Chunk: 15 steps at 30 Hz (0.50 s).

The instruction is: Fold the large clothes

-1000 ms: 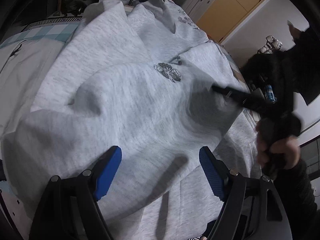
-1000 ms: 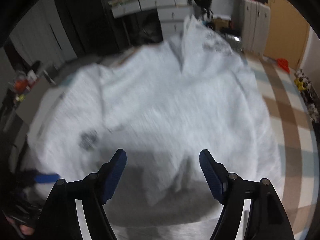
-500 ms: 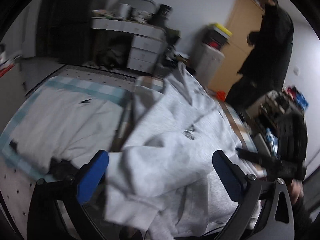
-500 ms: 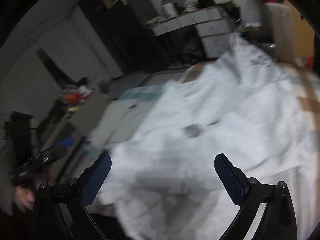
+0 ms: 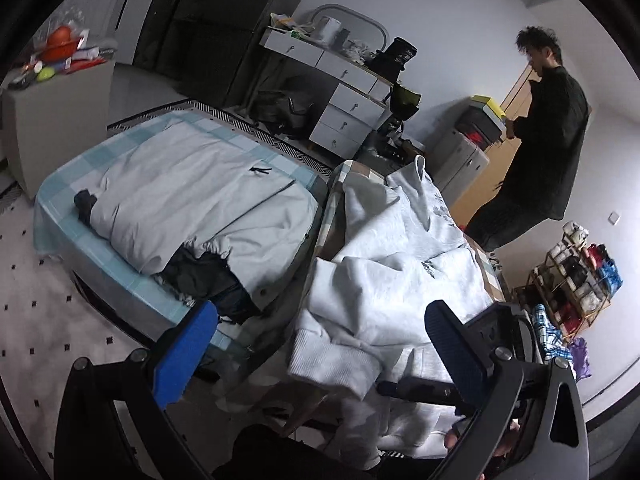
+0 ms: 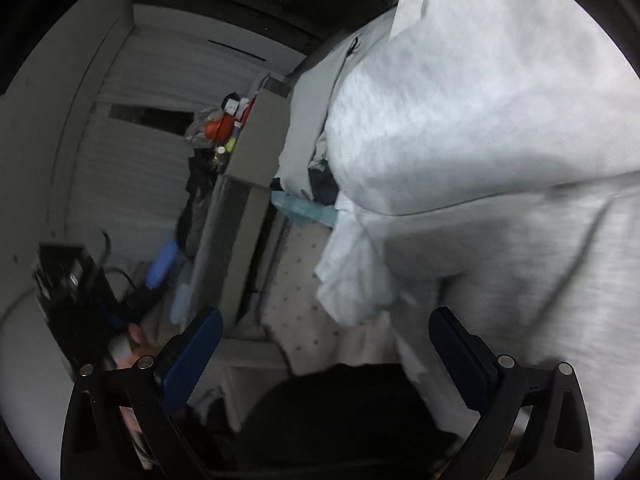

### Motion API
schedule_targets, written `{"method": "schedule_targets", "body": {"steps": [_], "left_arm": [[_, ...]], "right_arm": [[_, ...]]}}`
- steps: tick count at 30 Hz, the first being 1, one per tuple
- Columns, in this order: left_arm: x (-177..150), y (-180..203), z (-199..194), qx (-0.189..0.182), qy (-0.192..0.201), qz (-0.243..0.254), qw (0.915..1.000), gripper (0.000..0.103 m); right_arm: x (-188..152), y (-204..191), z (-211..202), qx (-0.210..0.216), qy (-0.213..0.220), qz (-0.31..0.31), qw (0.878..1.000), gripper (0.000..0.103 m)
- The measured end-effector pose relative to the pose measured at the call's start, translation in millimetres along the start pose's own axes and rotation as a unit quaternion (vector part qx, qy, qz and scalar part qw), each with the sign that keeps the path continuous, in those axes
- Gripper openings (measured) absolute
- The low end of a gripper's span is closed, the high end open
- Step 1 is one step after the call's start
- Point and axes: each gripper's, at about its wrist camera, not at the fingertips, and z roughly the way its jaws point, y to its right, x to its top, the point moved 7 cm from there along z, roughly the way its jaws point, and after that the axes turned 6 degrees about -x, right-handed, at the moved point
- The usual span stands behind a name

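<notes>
- The left gripper [image 5: 320, 354] is hovering at the bottom of the left wrist view with its two blue fingers [image 5: 185, 356] spread wide apart, nothing between them.
- The right gripper [image 6: 325, 354] is sitting at the bottom of its own view with both blue pads [image 6: 191, 356] likewise spread wide and gripping nothing.
- One light grey sweatshirt [image 5: 384, 276] is lying in loose folds in the centre and lower right of the left view, a ribbed cuff [image 5: 332, 364] drooping at its near edge and dark flower prints [image 5: 430, 269] showing on its chest.
- In the right wrist view the same sweatshirt is filling the right half of the frame; that view is blurred.
- The sweatshirt is resting on a table draped in a checked brown cloth [image 5: 334, 200], just beside a second table covered in a pale blue checked cloth [image 5: 60, 196] at centre left.
- One pale grey jacket [image 5: 192, 204] is lying spread over the blue cloth, with a dark garment [image 5: 200, 276] bunched at its near end.
- One person in dark clothes [image 5: 536, 152] is standing at the upper right, beside a wooden door [image 5: 486, 176].
- One white desk with four visible drawers [image 5: 340, 92] is standing at upper centre, cluttered on top.
- One low cabinet [image 5: 52, 120] at the upper left is carrying orange and red items.
- One shelf rack of small items [image 5: 572, 280] is standing at the right edge.
- The right gripper's black body is partly blocking the lower right of the left view, behind the left gripper's finger.
</notes>
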Motion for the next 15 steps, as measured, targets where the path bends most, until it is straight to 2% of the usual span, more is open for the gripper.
{"method": "schedule_targets", "body": {"steps": [4, 5, 7, 11, 13, 14, 15], "left_arm": [[-3, -11, 5, -0.002, -0.003, -0.011, 0.9999, 0.101], [-6, -13, 5, -0.004, -0.007, -0.01, 0.9999, 0.101], [-10, -16, 7, -0.007, -0.015, -0.01, 0.9998, 0.101], [-15, -19, 15, -0.015, -0.026, -0.011, 0.9995, 0.101], [-16, -22, 16, -0.015, -0.029, -0.013, 0.9994, 0.101], [-17, -24, 17, -0.014, -0.032, -0.015, 0.9993, 0.101], [-17, -27, 18, -0.012, -0.032, -0.018, 0.9992, 0.101]], "right_arm": [[8, -11, 12, 0.001, 0.004, -0.013, 1.0, 0.103], [10, -11, 13, -0.015, 0.005, -0.022, 1.0, 0.103], [11, -6, 23, -0.076, 0.003, -0.024, 0.997, 0.101], [18, -6, 37, -0.1, 0.005, -0.001, 0.995, 0.088], [21, -6, 42, -0.144, 0.009, -0.006, 0.99, 0.063], [20, -7, 44, -0.155, 0.009, -0.015, 0.988, 0.04], [22, -8, 50, -0.166, 0.008, -0.026, 0.986, 0.033]]}}
